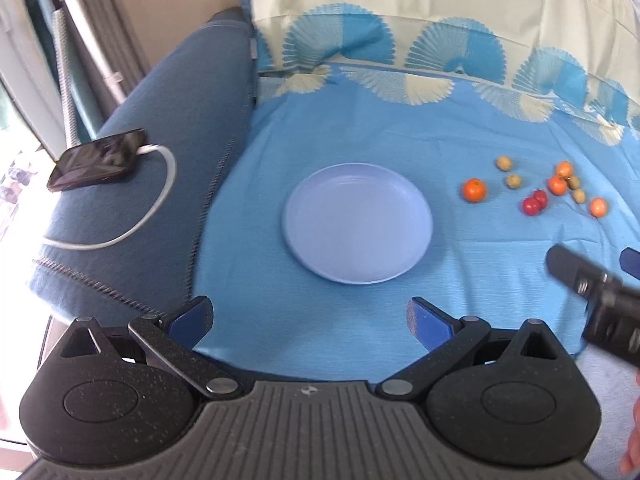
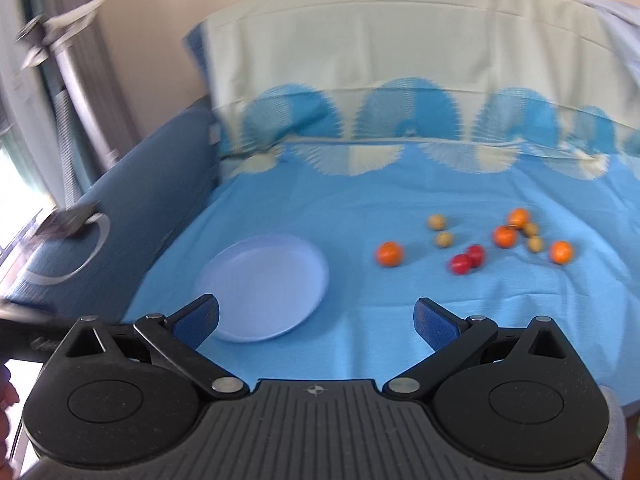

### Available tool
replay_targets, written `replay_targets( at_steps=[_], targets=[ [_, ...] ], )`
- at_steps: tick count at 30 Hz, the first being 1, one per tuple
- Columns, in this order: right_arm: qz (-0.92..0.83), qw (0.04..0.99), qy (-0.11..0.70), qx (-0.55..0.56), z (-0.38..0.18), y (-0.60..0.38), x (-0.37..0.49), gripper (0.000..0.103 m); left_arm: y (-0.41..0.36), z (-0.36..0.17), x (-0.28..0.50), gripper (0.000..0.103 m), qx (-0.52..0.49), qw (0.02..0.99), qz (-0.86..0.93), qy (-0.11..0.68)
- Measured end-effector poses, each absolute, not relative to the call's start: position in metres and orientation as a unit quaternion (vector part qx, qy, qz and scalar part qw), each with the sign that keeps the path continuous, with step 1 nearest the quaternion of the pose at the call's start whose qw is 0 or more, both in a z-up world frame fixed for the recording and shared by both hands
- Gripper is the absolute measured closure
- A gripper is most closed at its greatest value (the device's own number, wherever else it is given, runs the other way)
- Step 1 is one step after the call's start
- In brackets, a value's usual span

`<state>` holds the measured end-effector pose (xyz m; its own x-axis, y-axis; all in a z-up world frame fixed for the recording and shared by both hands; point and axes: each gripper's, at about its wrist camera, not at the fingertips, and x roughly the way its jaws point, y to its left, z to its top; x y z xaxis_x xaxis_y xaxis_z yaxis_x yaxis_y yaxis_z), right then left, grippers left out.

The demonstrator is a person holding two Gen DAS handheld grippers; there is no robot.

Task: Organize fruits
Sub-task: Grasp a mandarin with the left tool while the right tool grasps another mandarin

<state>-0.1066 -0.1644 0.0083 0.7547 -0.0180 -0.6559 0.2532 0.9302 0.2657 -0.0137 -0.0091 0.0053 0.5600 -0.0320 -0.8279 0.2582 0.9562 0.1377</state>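
Bedsheet (image 1: 360, 128) in blue spreads under everything. Left of centre lies the round lilac plate (image 1: 357, 222), flat and bare. Both grippers, left (image 1: 310, 320) and right (image 2: 316, 322), hover near its front with jaws spread wide, gripping nothing. Small round fruits (image 2: 476, 240), seemingly oranges, red and greenish ones, lie scattered far right, with no clear long axis.

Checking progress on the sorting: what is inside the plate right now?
Nothing: the plate shows only its bare lavender surface. All the fruit lies on the blue cloth beside it. What is under the plate is hidden.
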Motion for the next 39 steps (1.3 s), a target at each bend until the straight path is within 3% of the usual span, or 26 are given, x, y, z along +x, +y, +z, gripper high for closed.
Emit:
replay_targets(
  at_steps=[10, 14, 20, 29, 36, 38, 39],
  targets=[
    [-0.261, 0.881, 0.326, 0.224, -0.047, -0.289, -0.129, 0.0, -0.132, -0.021, 0.025, 0.0, 0.131, 0.858, -0.182, 0.463],
    [-0.332, 0.864, 0.309, 0.219, -0.078, -0.346, -0.123, 0.0, -0.195, -0.056, 0.056, 0.0, 0.148, 0.856, -0.207, 0.45],
    [-0.37, 0.846, 0.326, 0.204, -0.149, -0.424, -0.075, 0.0, -0.255, -0.121, 0.121, 0.0, 0.129, 0.83, -0.204, 0.502],
    [-0.334, 0.829, 0.404, 0.196, -0.244, -0.478, 0.006, 0.001, -0.287, -0.19, 0.183, 0.0, 0.161, 0.818, -0.165, 0.527],
    [-0.343, 0.855, 0.351, 0.168, -0.255, -0.466, -0.003, 0.0, -0.274, -0.207, 0.198, 0.0, 0.138, 0.803, -0.157, 0.559],
    [-0.342, 0.855, 0.354, 0.165, -0.255, -0.465, -0.002, 0.001, -0.278, -0.202, 0.196, 0.008, 0.147, 0.801, -0.155, 0.559],
    [-0.34, 0.854, 0.356, 0.165, -0.253, -0.467, -0.002, 0.001, -0.28, -0.199, 0.195, 0.025, 0.146, 0.801, -0.166, 0.556]
  ],
)
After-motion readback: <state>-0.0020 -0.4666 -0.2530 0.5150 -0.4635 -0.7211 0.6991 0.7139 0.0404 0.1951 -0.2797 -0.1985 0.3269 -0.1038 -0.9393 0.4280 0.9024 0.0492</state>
